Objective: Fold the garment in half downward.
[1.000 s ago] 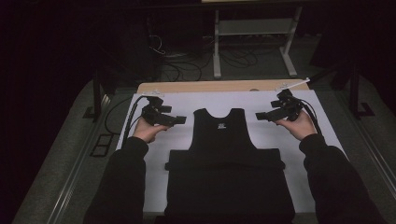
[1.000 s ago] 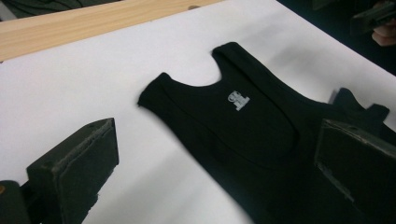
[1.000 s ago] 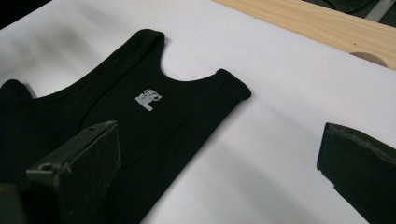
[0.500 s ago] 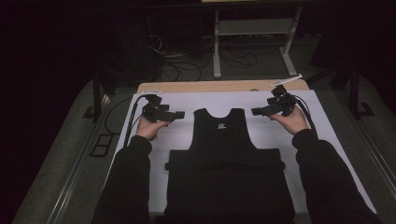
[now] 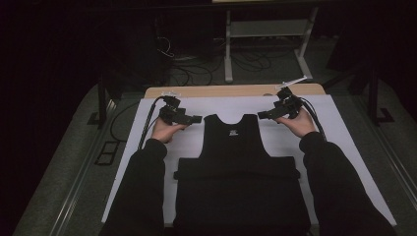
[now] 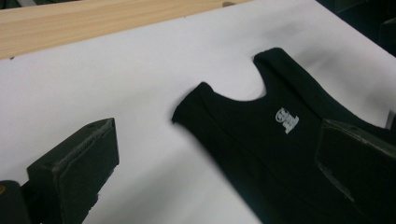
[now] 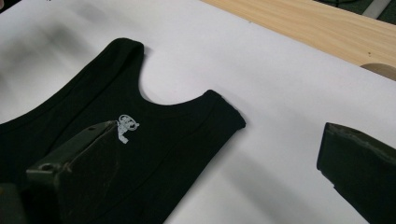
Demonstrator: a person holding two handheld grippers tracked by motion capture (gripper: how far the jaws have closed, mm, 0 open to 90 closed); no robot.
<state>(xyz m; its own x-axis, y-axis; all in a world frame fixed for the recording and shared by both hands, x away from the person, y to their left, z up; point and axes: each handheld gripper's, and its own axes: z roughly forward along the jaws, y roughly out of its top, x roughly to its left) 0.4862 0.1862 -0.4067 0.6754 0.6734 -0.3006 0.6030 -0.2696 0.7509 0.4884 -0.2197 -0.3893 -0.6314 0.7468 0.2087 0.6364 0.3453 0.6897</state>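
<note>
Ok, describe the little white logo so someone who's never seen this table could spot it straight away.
On the white sheet covering the table lies a black tank top, straps pointing away from the person. The logo sits just below the scooped neckline, between the two straps: the only white mark on the all-black cloth.

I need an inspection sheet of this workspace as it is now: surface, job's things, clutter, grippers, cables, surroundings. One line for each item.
Surface: white sheet over a wooden table; the wood shows along the far edge.
Job's things: black tank top lies flat, neck toward the far edge, lower part folded up; small white logo below the neckline.
Clutter: nothing seen.
Grippers: left gripper and right gripper are held above the sheet beside the shoulder straps, jaws open, touching nothing.
Cables: one black cable trails from the left gripper; more cables lie on the floor.
Surroundings: dark room; a light metal stand behind the table.
</note>
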